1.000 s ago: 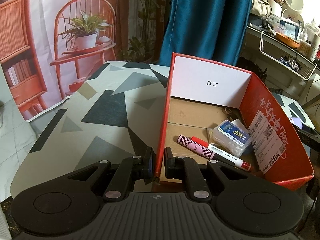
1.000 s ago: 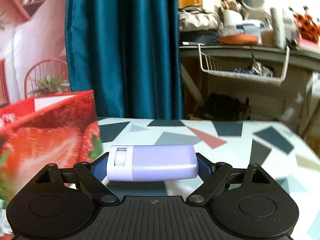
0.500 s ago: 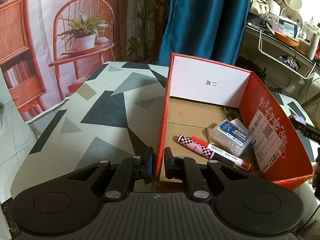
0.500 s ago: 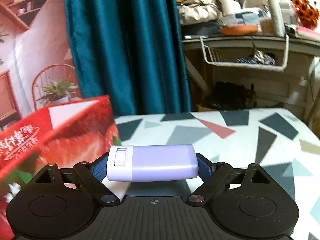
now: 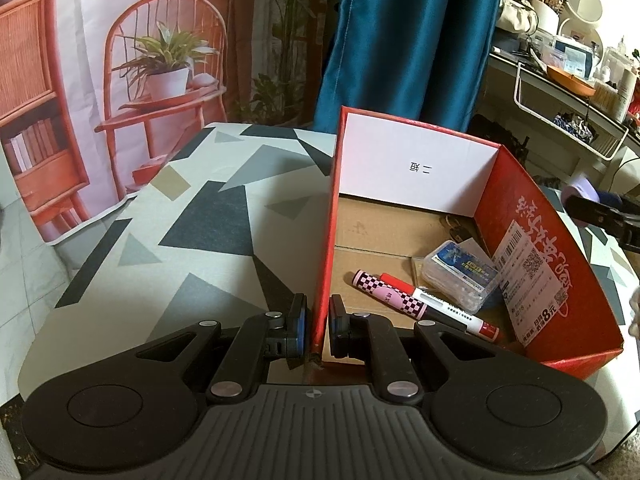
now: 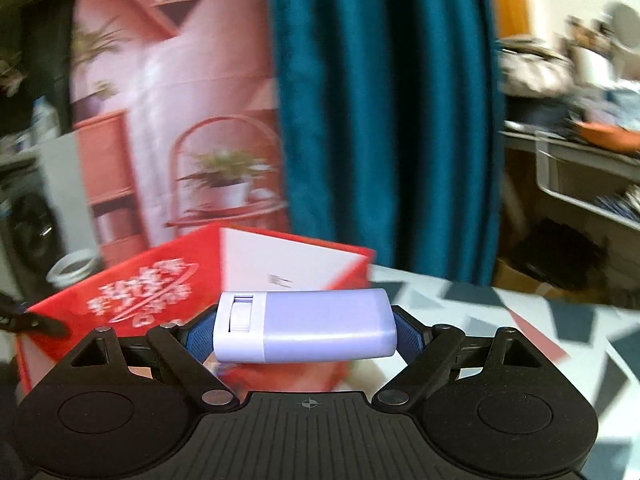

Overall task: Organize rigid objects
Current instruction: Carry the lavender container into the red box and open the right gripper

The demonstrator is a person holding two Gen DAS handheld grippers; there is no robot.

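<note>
3 items are already stowed in the red box. Its wall is clamped by the left gripper; the lavender case, gripped by the right gripper, remains outside.

both wrist views near, sharing red box

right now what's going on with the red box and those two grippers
A person is tidying small items into a red box on a patterned table. The left gripper is clamped on the box's near wall, steadying it. The right gripper holds a lilac case crosswise between its pads, short of the box. Inside the box lie a checkered pink pen, a red-capped marker and a clear plastic case.
</note>
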